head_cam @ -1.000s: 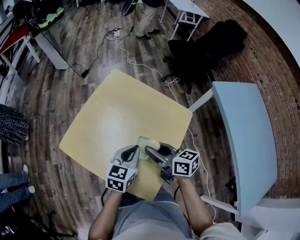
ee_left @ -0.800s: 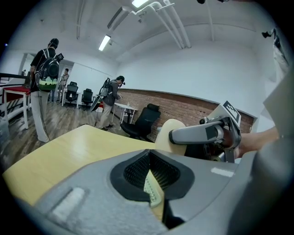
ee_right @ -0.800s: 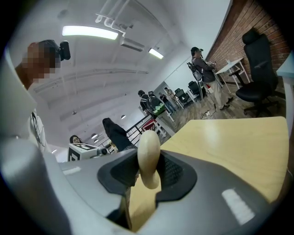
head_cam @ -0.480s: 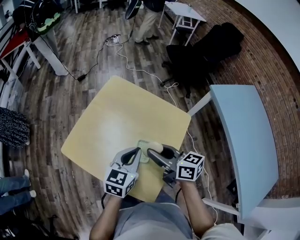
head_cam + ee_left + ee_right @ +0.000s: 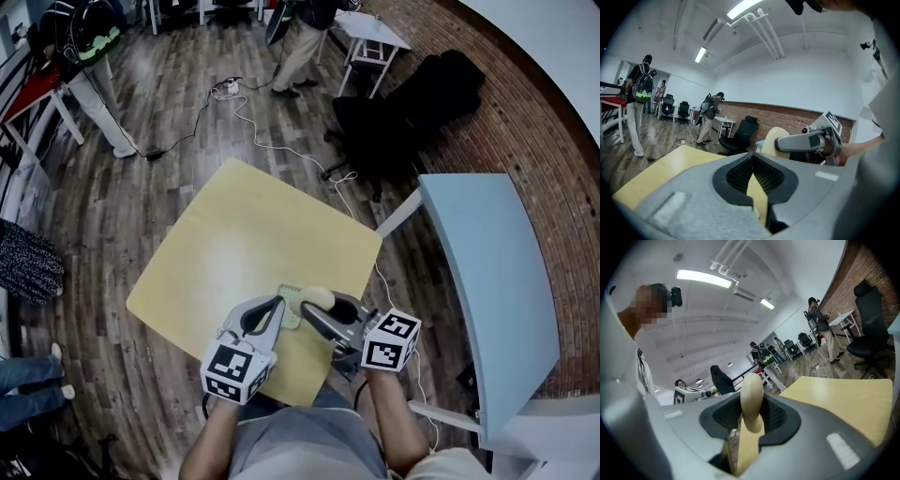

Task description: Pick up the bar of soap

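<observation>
Bar of soap [image 5: 315, 298], cream, oval, is clamped on edge between the pads of the right claw [image 5: 320, 307]. Its jaws stand partly apart, pressing its two broad faces. Right gripper view: soap [image 5: 752, 401] stands upright in the grip, clear of the yellow wooden bench [image 5: 242, 246]. Pale green soap dish [image 5: 287, 315] lies on the bench near its front edge. The soap is not in it; from the head view it overlaps the dish's right rim. Left claw [image 5: 271, 307] is just beside the dish, jaws closed together at the tips, holding nothing.
</observation>
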Available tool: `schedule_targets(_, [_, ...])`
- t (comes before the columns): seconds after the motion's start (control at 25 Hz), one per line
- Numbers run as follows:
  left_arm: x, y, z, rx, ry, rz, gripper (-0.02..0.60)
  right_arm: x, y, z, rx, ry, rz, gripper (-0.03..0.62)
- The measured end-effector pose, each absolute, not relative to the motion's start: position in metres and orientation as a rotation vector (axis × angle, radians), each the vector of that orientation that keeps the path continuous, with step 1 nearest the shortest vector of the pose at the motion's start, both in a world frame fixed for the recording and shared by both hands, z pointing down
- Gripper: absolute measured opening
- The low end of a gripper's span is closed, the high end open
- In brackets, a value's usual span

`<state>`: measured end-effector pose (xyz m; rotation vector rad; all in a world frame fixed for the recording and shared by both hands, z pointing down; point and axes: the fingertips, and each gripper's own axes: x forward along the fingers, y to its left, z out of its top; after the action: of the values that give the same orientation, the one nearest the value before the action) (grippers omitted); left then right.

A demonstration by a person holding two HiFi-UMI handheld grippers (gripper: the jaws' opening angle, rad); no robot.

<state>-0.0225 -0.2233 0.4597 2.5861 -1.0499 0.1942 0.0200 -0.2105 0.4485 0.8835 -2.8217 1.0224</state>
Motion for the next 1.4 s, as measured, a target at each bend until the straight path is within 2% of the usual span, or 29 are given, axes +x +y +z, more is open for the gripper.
schedule_targets(0.92, [-0.018,-0.216,0.344,2.755,-1.027,-0.022,0.003,0.029,-0.197,0.344,0.961,-3.004,0.737,0.114])
schedule_targets(1.4, [-0.015,-0.211,0.342,2.762,-1.017,-0.024,0.003,0.03,-0.193,0.344,0.998,-2.988,0.715,0.114])
